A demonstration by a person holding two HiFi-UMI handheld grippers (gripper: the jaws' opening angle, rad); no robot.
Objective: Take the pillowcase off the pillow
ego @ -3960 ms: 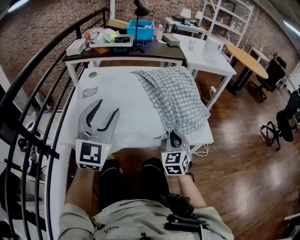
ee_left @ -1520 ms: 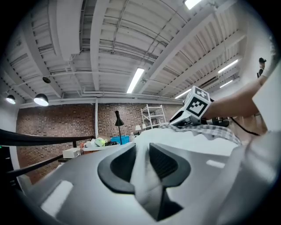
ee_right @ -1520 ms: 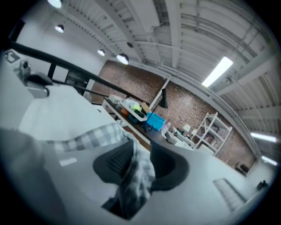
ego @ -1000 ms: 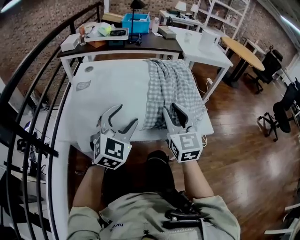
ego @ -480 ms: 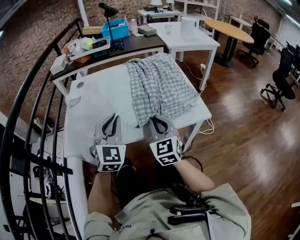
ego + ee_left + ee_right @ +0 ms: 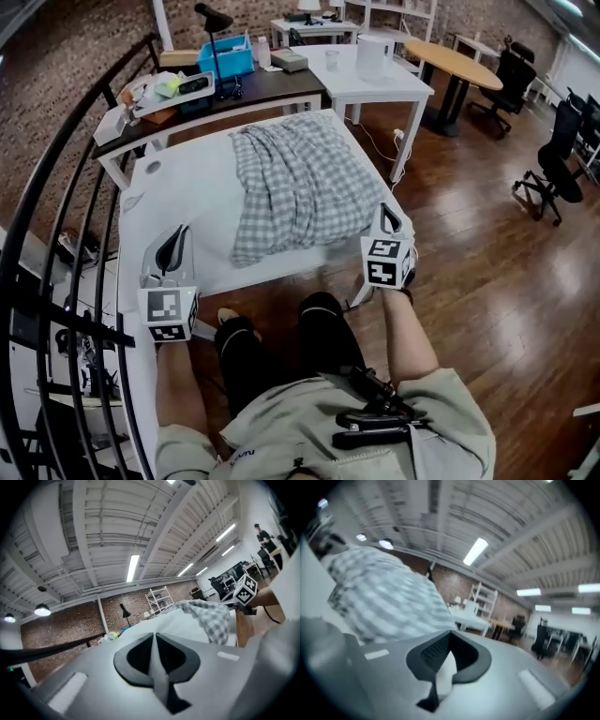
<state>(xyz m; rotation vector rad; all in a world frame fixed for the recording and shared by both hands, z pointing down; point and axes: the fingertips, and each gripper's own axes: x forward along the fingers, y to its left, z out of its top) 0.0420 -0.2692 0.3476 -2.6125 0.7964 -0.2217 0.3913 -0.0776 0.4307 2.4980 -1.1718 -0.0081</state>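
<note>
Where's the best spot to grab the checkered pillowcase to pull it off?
Probably grip the pillowcase by its loose near-left corner, coming in level from the table's near edge. There the cloth trails out flat and wrinkled beyond the plump middle, so only fabric gets pinched.

We note a white surface standing on a wooden floor. Behind it a dark desk carries a blue bin, a black lamp and clutter. To the right we see a white table, a round wooden table and black office chairs. A black railing curves along the left, with a brick wall beyond.
</note>
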